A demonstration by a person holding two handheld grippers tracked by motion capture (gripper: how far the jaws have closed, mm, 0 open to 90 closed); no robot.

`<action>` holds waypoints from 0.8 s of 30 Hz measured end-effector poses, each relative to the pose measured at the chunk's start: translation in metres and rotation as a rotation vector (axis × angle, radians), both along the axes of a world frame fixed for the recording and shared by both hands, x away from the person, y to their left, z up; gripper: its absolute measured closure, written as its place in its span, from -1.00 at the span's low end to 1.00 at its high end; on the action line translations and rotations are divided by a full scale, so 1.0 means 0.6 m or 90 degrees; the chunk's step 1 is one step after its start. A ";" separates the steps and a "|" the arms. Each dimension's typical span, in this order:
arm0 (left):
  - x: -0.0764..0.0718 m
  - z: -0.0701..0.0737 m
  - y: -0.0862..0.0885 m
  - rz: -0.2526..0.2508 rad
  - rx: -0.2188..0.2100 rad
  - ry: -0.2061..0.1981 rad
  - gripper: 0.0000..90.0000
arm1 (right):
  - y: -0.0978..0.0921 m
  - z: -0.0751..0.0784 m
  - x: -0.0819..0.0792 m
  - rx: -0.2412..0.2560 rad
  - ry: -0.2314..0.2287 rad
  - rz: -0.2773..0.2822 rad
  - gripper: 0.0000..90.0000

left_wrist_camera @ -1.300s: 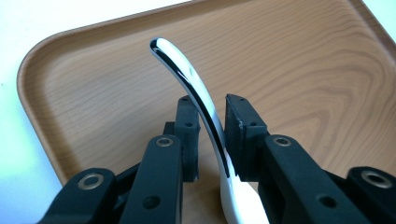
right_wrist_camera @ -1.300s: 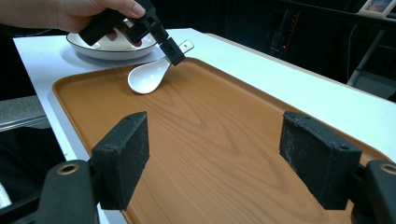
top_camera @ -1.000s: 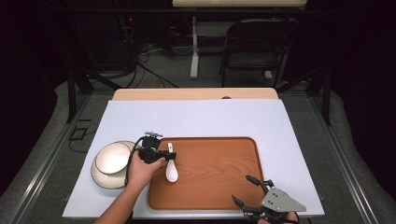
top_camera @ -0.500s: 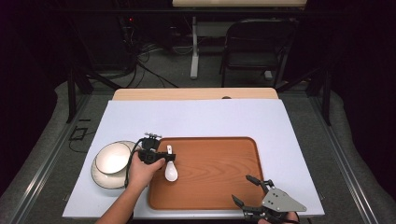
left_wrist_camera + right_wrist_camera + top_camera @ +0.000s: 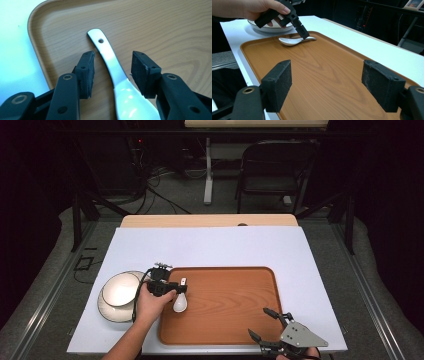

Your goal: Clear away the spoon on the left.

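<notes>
The white spoon [image 5: 117, 72] lies on the wooden tray [image 5: 235, 310] near its far left corner, handle pointing away. The left gripper [image 5: 112, 71] straddles the handle, jaws open, pads clear of it. A bowl [image 5: 120, 292] sits left of the tray on the worktop [image 5: 225, 245]. The right gripper [image 5: 328, 85] hovers open over the tray's near right edge.

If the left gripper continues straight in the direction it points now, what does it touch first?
Most likely the white spoon, which lies between the open jaws of the left gripper, then the wooden tray beneath it.
</notes>
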State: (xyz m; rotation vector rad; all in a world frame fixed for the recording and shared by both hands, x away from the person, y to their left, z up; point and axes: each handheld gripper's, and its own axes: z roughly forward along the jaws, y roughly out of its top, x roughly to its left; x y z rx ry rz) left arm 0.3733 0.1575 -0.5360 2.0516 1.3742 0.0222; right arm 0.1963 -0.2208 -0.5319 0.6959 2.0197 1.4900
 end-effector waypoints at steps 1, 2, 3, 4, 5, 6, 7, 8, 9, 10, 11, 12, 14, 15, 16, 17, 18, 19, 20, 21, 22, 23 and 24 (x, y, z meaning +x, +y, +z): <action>0.000 0.000 0.000 0.000 0.001 -0.001 0.18 | 0.000 0.000 0.000 0.000 0.000 0.000 -0.47; -0.001 0.001 0.000 0.003 0.001 -0.003 0.18 | 0.000 0.000 0.000 0.000 0.000 0.000 -0.47; -0.001 0.001 0.001 0.002 0.002 -0.003 0.17 | 0.000 0.000 0.000 0.000 0.000 0.000 -0.47; -0.001 0.002 0.001 0.004 0.003 -0.005 0.16 | 0.000 0.000 0.000 0.000 0.000 0.000 -0.47; -0.001 0.003 0.001 0.005 0.005 -0.007 0.16 | 0.000 0.000 0.000 -0.001 -0.001 -0.001 -0.47; -0.002 0.005 0.001 0.005 0.004 -0.009 0.14 | 0.000 0.000 0.000 -0.001 -0.001 -0.001 -0.47; -0.002 0.007 0.002 0.007 0.005 -0.010 0.14 | 0.000 0.000 0.000 0.000 0.000 -0.001 -0.47; -0.003 0.008 0.002 0.007 0.006 -0.012 0.13 | 0.000 0.000 0.000 0.000 0.000 -0.001 -0.47; -0.004 0.010 0.002 0.006 0.011 -0.017 0.13 | 0.000 0.000 0.000 -0.001 0.000 -0.001 -0.47; -0.004 0.012 0.003 0.005 0.012 -0.018 0.12 | 0.000 0.000 0.000 -0.002 0.000 0.000 -0.47; -0.005 0.015 0.003 0.006 0.013 -0.022 0.12 | 0.000 0.000 0.000 -0.002 0.000 0.000 -0.47; -0.006 0.016 0.003 0.007 0.014 -0.025 0.11 | 0.000 0.000 0.000 0.000 0.001 -0.001 -0.47; -0.008 0.021 0.003 0.010 0.018 -0.032 0.09 | 0.001 0.000 0.000 0.000 0.001 0.000 -0.47; -0.008 0.023 0.004 0.007 0.021 -0.033 0.08 | 0.001 0.000 0.001 -0.001 0.000 0.000 -0.47; -0.009 0.026 0.004 0.009 0.024 -0.039 0.07 | 0.000 0.000 0.000 -0.002 0.001 0.000 -0.47; -0.010 0.027 0.004 0.009 0.026 -0.042 0.06 | 0.001 0.000 0.000 -0.002 0.000 0.000 -0.47; -0.011 0.030 0.004 0.008 0.029 -0.045 0.05 | 0.001 0.000 0.001 -0.001 0.000 0.000 -0.47; -0.012 0.033 0.004 0.009 0.032 -0.051 0.05 | 0.001 0.000 0.001 -0.001 0.000 0.000 -0.47; -0.013 0.037 0.005 0.008 0.036 -0.057 0.04 | 0.001 0.000 0.000 0.000 0.002 0.000 -0.47; -0.014 0.039 0.005 0.012 0.036 -0.062 0.04 | 0.001 -0.001 0.001 -0.001 0.000 0.000 -0.47; -0.015 0.042 0.006 0.012 0.040 -0.068 0.03 | 0.001 -0.001 0.000 -0.001 0.002 0.000 -0.47; -0.016 0.044 0.007 0.014 0.041 -0.074 0.03 | 0.001 -0.001 0.001 -0.001 -0.001 0.000 -0.47; -0.017 0.047 0.008 0.014 0.047 -0.079 0.02 | 0.001 -0.001 0.001 -0.001 0.000 0.000 -0.47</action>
